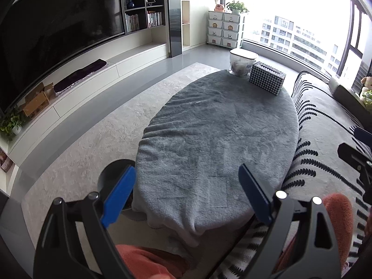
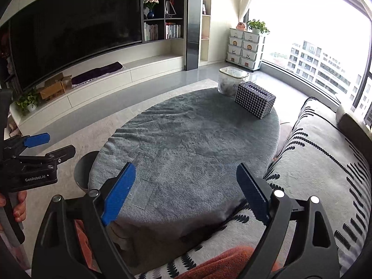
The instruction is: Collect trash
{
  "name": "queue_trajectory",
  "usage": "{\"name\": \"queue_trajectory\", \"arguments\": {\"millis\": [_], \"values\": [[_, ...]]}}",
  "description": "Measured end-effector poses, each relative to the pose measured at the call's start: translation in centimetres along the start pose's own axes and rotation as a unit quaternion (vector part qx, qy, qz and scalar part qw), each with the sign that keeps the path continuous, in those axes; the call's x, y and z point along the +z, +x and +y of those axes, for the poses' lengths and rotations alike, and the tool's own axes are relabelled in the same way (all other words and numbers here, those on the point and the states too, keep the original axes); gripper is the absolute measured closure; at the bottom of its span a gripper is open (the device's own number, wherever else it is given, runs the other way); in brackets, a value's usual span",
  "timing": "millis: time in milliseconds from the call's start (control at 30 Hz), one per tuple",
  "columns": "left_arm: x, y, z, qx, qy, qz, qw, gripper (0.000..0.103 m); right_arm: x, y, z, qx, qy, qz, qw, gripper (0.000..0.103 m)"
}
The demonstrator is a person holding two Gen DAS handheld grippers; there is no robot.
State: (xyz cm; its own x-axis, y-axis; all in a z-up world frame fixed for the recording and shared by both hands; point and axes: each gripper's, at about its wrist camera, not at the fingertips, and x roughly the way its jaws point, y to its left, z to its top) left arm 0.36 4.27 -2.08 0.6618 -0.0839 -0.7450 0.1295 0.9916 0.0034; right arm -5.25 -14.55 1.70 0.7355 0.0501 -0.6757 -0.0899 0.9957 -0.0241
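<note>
My left gripper (image 1: pixel 187 174) is open and empty, held above the near end of an oval table covered by a grey blanket (image 1: pixel 216 125). My right gripper (image 2: pixel 186 174) is open and empty above the same blanket (image 2: pixel 186 134). A clear bin with a white rim (image 1: pixel 241 62) stands at the table's far end and holds crumpled pale stuff; it also shows in the right wrist view (image 2: pixel 230 81). A grey round bin (image 1: pixel 111 176) sits on the floor by the table's near left side, also in the right wrist view (image 2: pixel 82 169). I see no loose trash on the blanket.
A black-and-white patterned tissue box (image 1: pixel 267 78) sits beside the clear bin. A sofa with a patterned cover (image 1: pixel 325 125) runs along the right. A TV cabinet (image 1: pixel 93 79) lines the left wall. My left gripper shows at the right view's left edge (image 2: pixel 46 144).
</note>
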Motion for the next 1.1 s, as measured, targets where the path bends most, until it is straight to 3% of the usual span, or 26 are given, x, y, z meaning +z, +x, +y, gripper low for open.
{"name": "queue_trajectory", "arguments": {"millis": [467,1100], "values": [[0.7,-1.7,-5.2,0.0,-0.012,0.003,0.9999,0.014,-0.6,-2.5,-5.0,0.009,0.008,-0.002,1.0,0.017],[1.6,-4.4,-6.8,0.006,-0.002,-0.007,1.0,0.014,-0.1,-3.9,-6.4,0.003,0.015,-0.004,1.0,0.017]]}}
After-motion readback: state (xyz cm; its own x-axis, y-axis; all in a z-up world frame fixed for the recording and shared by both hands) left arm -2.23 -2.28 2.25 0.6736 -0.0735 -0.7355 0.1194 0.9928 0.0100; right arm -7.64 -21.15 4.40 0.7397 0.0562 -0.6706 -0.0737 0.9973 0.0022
